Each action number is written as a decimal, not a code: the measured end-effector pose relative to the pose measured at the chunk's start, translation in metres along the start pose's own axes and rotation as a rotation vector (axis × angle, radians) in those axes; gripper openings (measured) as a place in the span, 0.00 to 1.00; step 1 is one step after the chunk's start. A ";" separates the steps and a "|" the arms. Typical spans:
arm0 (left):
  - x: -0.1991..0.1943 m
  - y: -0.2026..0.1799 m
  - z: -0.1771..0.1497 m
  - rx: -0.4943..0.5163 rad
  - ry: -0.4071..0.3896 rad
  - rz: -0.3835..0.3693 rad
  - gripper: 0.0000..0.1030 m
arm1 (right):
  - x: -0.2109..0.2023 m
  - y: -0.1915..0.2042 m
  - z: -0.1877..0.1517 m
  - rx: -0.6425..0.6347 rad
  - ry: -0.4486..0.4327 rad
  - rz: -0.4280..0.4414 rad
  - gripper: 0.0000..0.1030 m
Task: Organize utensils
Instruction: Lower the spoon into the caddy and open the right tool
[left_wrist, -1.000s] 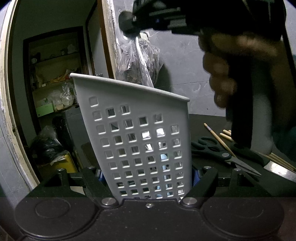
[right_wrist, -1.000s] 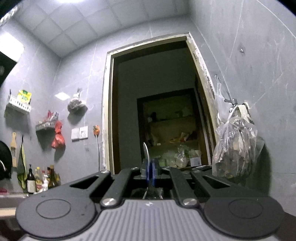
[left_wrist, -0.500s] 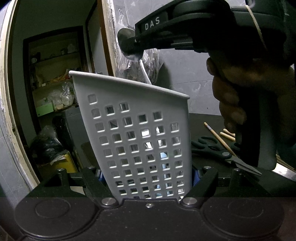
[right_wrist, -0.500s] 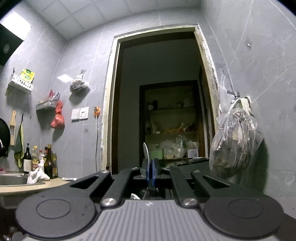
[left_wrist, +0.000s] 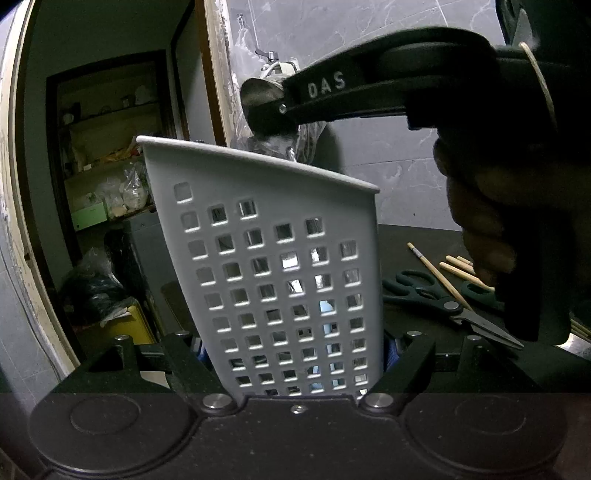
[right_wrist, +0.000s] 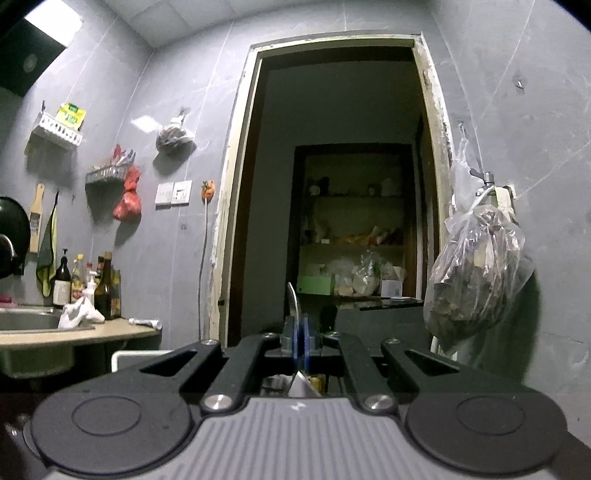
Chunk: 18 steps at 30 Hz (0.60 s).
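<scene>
A white perforated utensil holder (left_wrist: 280, 236) stands upright on the dark counter, and my left gripper (left_wrist: 295, 347) is shut on its lower part, one finger on each side. Above its rim my right gripper (left_wrist: 267, 114), held in a person's hand (left_wrist: 480, 221), is shut on a metal spoon (left_wrist: 258, 88). The bowl is up, and the handle runs down behind the holder's rim. In the right wrist view the spoon (right_wrist: 293, 299) shows edge-on, pinched between the blue pads of the right gripper (right_wrist: 300, 332). How deep the handle reaches is hidden.
Black scissors (left_wrist: 443, 302) and wooden chopsticks (left_wrist: 439, 275) lie on the counter to the holder's right. A plastic bag (right_wrist: 476, 273) hangs on the grey wall beside an open doorway. A sink counter (right_wrist: 74, 328) with bottles is at the left.
My right gripper has come down with the spoon and rolled a little, so the handle sinks lower behind the holder's rim. The left gripper and the holder have stayed still.
</scene>
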<state>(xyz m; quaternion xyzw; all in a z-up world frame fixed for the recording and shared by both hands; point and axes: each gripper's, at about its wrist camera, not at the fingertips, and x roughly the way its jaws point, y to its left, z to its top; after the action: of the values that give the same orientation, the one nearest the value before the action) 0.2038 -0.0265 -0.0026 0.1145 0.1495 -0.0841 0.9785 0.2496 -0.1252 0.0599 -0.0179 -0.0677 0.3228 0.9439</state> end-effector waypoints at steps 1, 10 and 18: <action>0.000 0.000 0.000 -0.001 0.000 0.000 0.77 | -0.001 0.000 -0.001 -0.003 0.006 0.000 0.04; 0.000 0.000 0.000 0.000 0.000 0.000 0.77 | -0.012 -0.001 -0.003 -0.045 0.056 0.012 0.05; -0.001 0.000 0.000 0.001 0.002 -0.001 0.77 | -0.023 0.000 -0.007 -0.079 0.102 0.032 0.10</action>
<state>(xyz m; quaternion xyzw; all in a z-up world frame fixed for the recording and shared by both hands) 0.2030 -0.0266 -0.0029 0.1149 0.1507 -0.0843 0.9783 0.2330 -0.1388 0.0499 -0.0728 -0.0317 0.3335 0.9394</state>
